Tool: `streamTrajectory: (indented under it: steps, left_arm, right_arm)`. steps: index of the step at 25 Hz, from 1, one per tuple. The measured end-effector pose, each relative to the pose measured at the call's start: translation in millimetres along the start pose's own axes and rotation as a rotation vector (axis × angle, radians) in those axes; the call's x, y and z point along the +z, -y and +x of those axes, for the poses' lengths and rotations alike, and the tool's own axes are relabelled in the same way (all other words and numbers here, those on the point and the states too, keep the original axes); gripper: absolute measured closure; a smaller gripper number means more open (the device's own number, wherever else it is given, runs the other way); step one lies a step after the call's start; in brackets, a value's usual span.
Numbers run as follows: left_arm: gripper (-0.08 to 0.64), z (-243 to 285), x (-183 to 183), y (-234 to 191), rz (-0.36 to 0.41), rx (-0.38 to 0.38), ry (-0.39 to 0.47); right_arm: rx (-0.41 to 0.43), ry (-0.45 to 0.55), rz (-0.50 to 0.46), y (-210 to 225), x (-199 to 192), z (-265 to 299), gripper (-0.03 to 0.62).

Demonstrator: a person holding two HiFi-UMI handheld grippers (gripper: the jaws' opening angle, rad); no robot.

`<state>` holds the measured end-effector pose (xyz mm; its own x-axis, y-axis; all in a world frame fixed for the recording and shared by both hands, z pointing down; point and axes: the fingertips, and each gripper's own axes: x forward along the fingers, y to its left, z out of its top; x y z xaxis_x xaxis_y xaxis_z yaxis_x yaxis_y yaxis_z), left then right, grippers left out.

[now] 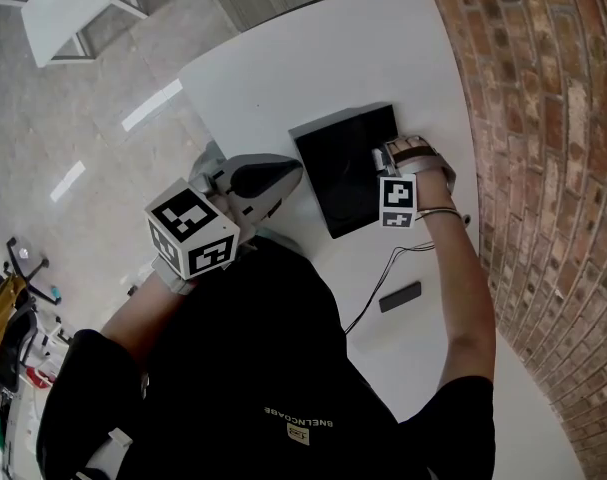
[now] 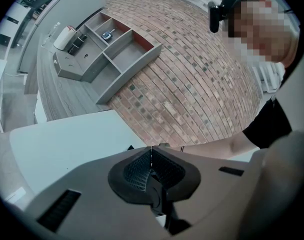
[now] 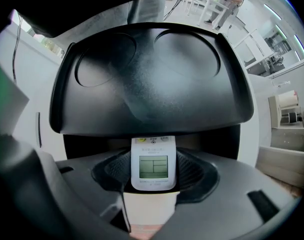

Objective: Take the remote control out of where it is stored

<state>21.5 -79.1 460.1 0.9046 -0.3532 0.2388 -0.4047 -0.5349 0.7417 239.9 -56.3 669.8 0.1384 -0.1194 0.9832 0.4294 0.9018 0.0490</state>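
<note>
Hardly any print can be read
Small pale lettering on the black shirt (image 1: 298,424) runs upside down and is illegible; the print on the remote control (image 3: 152,165) is too small.

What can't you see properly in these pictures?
- Remote control: in the right gripper view its far end goes behind the black tray; in the head view the right gripper covers it.
- Print on the remote: right gripper view, too small to read.
- Small dark block: head view, too small to name.
- Things in the grey shelf: left gripper view, too small to tell.
</note>
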Motion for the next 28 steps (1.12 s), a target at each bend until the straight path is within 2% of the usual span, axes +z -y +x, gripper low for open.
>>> streamTrajectory:
  steps: [12, 22, 28]
  left_arm:
    - [0.552, -5.3, 4.7, 1.4, 0.010, -0.023, 0.014]
    - [0.552, -5.0, 8.6, 9.6, 0.035, -0.061, 0.006]
    - [0.552, -0.8, 13.3, 18.0, 0.059, -0.098, -0.003]
  right_arm:
    - [0.017, -0.080, 0.013, 0.1, -9.1, -12.9, 0.347]
    - [-0.019, -0.143, 0.044, 0.8, -26.8, -31.0, 0.347]
    - [-0.050, -0.149, 0.079, -0.5, -24.4, -44.7, 0.347]
